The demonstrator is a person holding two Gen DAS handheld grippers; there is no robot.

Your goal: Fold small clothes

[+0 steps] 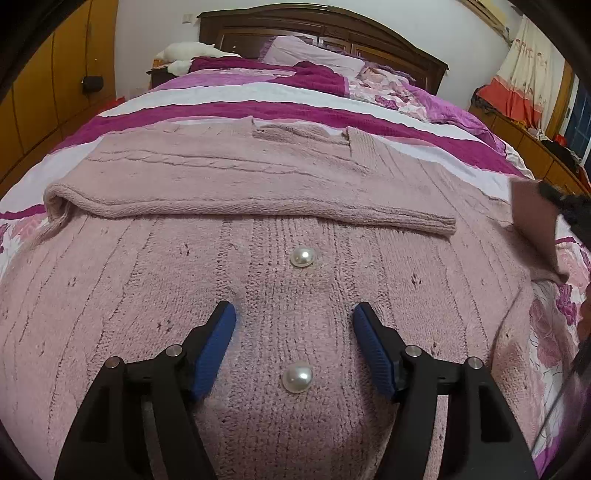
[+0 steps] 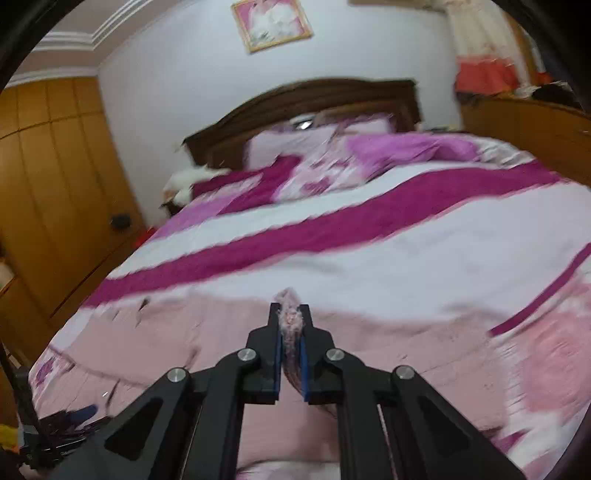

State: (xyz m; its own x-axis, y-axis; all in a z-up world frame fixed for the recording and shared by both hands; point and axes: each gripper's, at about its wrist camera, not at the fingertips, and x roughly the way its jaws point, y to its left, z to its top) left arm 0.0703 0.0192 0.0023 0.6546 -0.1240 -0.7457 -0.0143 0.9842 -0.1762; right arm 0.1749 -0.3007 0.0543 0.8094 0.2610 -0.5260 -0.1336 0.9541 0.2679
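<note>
Across the striped bed (image 1: 258, 92) our pink cardigan (image 1: 147, 280) fills mid-frame, one sleeve (image 1: 258, 206) folded — left gripper (image 1: 293, 314) open, empty; right gripper (image 2: 290, 314) clamps knit, folds remaining.

a bed with a striped magenta and white duvet (image 1: 258, 94) and a lilac pillow (image 1: 310, 55) stands against a dark wooden headboard (image 1: 332, 29); orange wardrobe doors (image 2: 55, 177) line one wall, a framed picture (image 2: 271, 23) hangs above.
</note>
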